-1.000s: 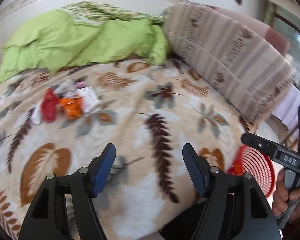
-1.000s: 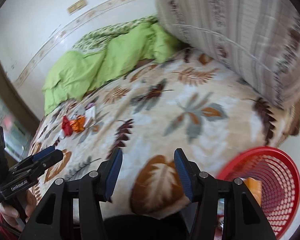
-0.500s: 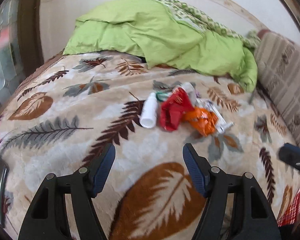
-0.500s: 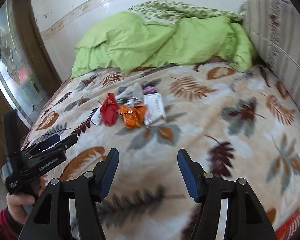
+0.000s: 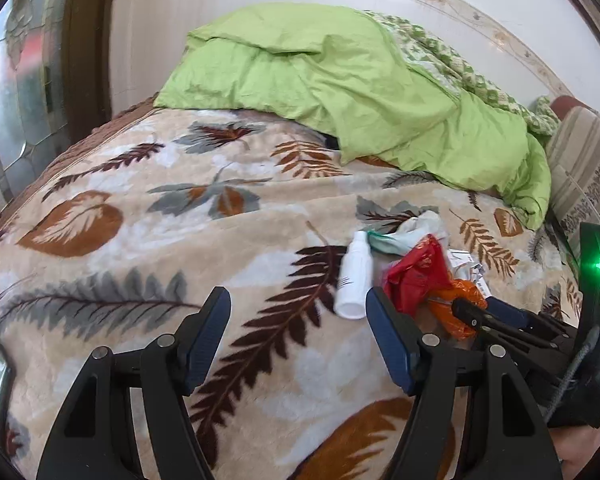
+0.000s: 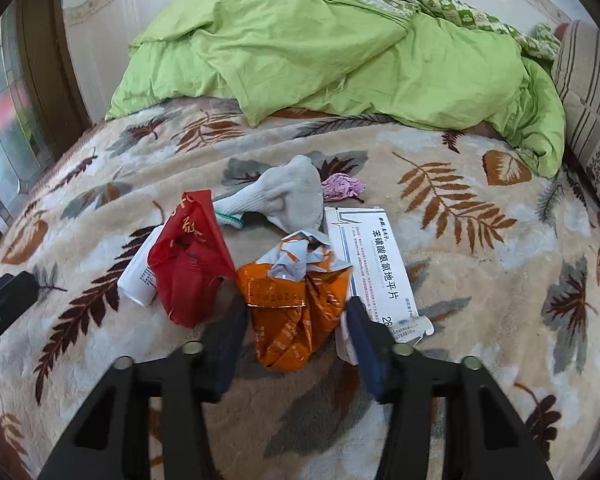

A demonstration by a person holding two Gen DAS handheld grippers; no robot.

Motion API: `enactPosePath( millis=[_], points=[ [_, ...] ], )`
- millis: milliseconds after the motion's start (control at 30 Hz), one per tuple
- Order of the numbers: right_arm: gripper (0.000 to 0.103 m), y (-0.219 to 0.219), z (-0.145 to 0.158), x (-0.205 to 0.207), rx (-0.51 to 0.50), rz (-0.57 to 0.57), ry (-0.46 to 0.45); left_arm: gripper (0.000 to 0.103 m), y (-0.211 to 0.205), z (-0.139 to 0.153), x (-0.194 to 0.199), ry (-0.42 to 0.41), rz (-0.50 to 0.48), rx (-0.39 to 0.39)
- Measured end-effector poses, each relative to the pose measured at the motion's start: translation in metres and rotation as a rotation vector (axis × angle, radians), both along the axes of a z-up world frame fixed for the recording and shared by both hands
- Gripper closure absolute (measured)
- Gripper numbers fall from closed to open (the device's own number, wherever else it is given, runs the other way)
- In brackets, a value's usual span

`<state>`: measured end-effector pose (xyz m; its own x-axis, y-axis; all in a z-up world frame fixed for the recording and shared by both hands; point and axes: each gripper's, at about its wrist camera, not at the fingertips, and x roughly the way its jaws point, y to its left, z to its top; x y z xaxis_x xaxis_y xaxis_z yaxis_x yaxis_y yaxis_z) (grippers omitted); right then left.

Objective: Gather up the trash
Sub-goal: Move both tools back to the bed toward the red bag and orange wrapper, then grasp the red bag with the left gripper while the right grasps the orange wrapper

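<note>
On the bed, just right of the red bag (image 6: 192,256), the crumpled orange wrapper (image 6: 296,312) sits between the closing jaws of the right gripper (image 6: 294,344), not yet pinched; it looks light and crushable, best taken across its bunched middle, while the left gripper (image 5: 298,336) hangs wide and empty.

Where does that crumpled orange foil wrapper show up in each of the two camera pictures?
Left wrist view: the crumpled orange foil wrapper lies far right of middle, partly behind the right gripper.
Right wrist view: the wrapper sits low in the middle, between the closing fingers.
Shared landmark: the crumpled red plastic bag, just left of the wrapper in both.
</note>
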<state>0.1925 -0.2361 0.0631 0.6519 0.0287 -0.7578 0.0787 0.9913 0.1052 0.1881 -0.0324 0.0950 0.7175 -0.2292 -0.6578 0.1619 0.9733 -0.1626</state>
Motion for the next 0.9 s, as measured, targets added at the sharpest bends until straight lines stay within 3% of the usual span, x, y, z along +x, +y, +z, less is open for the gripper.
enactPosePath(
  millis=[100,267,467,733,767,800,900],
  points=[
    [0.059,-0.017,0.013,-0.019,0.024,-0.043,-0.036,0.034,-0.027,0.001,0.005,-0.038,-0.090,0.036],
    [0.059,-0.043,0.038,-0.052,0.049,-0.118,-0.101,0.034,-0.074,-0.011,0.019,-0.029,-0.218,0.103],
    [0.059,-0.066,0.043,-0.061,0.114,-0.168,-0.132,0.034,-0.118,-0.033,0.029,-0.008,-0.325,0.173],
    [0.059,-0.074,0.039,-0.055,0.151,-0.169,-0.129,0.034,-0.136,-0.048,0.046,0.040,-0.291,0.212],
    [0.059,-0.075,0.039,-0.055,0.152,-0.170,-0.128,0.045,-0.137,-0.051,0.050,0.063,-0.279,0.219],
    [0.059,-0.075,0.039,-0.055,0.152,-0.169,-0.128,0.068,-0.137,-0.055,0.053,0.090,-0.271,0.222],
    [0.059,-0.076,0.039,-0.056,0.153,-0.168,-0.128,0.070,-0.130,-0.057,0.056,0.118,-0.260,0.187]
  ],
)
